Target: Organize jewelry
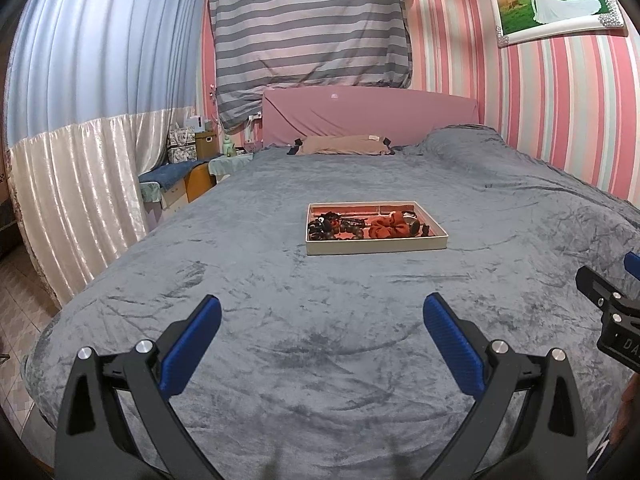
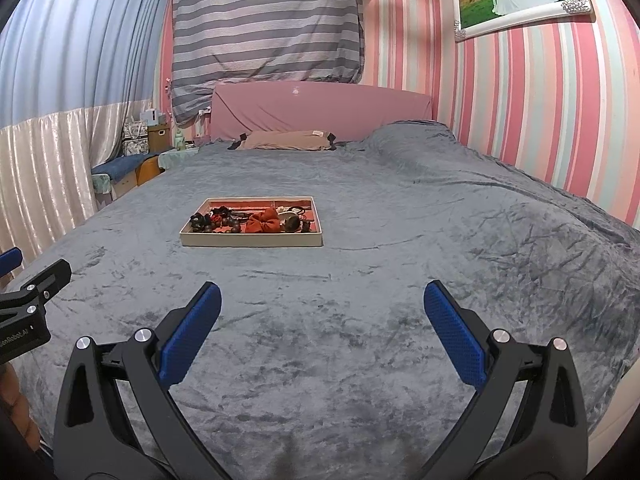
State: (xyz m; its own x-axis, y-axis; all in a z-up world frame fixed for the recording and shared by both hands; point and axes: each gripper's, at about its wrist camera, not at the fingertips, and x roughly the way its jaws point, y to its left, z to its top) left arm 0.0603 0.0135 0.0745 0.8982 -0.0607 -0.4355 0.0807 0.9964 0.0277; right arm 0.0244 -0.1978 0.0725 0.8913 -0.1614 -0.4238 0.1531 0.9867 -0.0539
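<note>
A shallow cream tray [image 1: 376,244] [image 2: 252,240] with a red lining lies in the middle of the grey bed. It holds a rust-red scrunchie [image 1: 390,227] [image 2: 264,220], dark wooden beads [image 1: 348,229] [image 2: 228,224] and black hair ties [image 1: 322,222] [image 2: 204,218]. My left gripper [image 1: 322,312] is open and empty, hovering above the blanket well short of the tray. My right gripper [image 2: 322,300] is open and empty too, to the right of the left one. Each gripper shows at the edge of the other's view, the right one [image 1: 608,296] and the left one [image 2: 28,300].
A grey plush blanket [image 1: 280,320] covers the bed. A tan pillow [image 1: 344,145] lies against the pink headboard [image 1: 368,114]. Curtains [image 1: 80,120], boxes and a low bench [image 1: 172,176] stand to the left. A striped wall with a framed photo [image 1: 556,0] is on the right.
</note>
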